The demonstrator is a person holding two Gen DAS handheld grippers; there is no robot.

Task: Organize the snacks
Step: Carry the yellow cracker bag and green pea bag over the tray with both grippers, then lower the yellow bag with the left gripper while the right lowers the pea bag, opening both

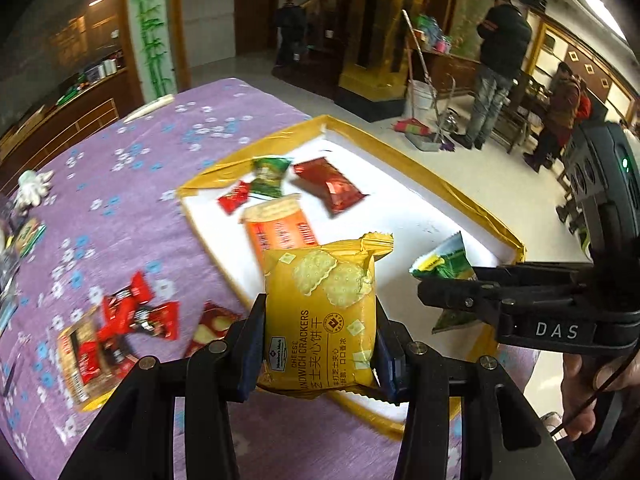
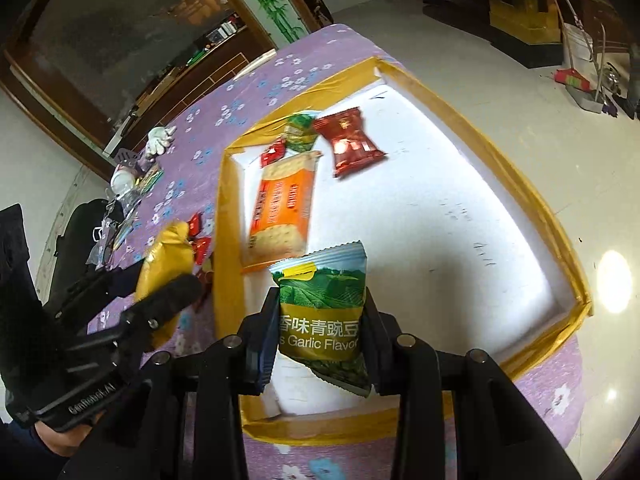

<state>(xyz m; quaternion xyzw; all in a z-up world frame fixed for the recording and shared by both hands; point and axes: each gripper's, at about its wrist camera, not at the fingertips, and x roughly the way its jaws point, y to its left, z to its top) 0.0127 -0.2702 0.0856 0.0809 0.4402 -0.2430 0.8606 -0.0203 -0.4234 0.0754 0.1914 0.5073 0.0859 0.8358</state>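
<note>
The left hand-held gripper (image 1: 320, 344) clamps a yellow cracker pack (image 1: 320, 312) and the right hand-held gripper (image 2: 320, 336) a green pea packet (image 2: 324, 312) (both above the gold-edged tray (image 2: 532, 216)).

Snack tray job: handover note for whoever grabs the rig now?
Left hand-held gripper: shut on the yellow cracker pack, at the tray's near edge.
Right hand-held gripper: shut on the green pea pack, over the tray.
Done: four packs lie in the tray, including the orange crackers.
Left: release both, then collect the red snacks on the purple cloth.
</note>
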